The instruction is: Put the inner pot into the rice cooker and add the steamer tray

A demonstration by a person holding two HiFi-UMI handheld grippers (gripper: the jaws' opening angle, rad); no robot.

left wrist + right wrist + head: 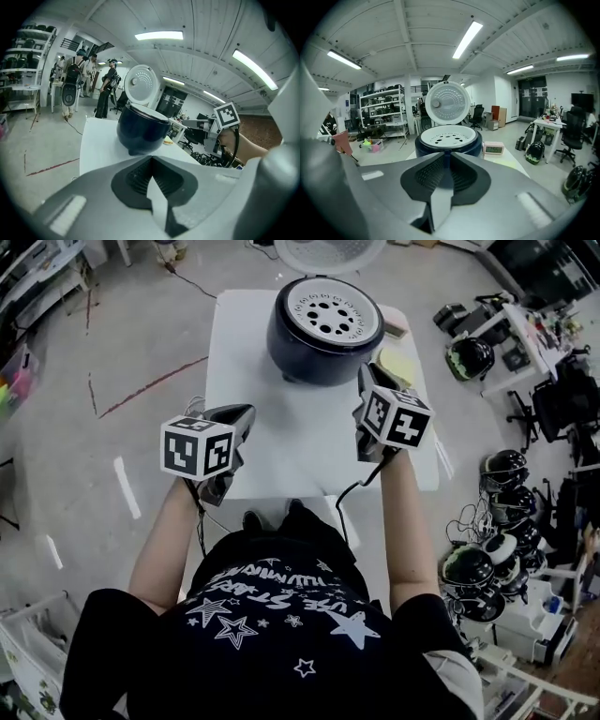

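The dark blue rice cooker (298, 343) stands at the far end of the white table (291, 451), its round lid (328, 251) tipped open behind it. A white steamer tray (333, 313) with holes sits in its top. My left gripper (246, 413) hovers over the table's near left part, shut and empty. My right gripper (367, 371) is just right of the cooker, shut with nothing between its jaws. The right gripper view faces the cooker (423, 149), tray (447, 136) and lid (447, 104) straight on. From the left gripper view the cooker (143, 129) is a short way ahead.
A small pink clock (396, 327) and a yellow pad (398, 362) lie on the table right of the cooker. Helmets (469, 568) and cables crowd the floor at right. People (75, 79) stand far off by the shelves.
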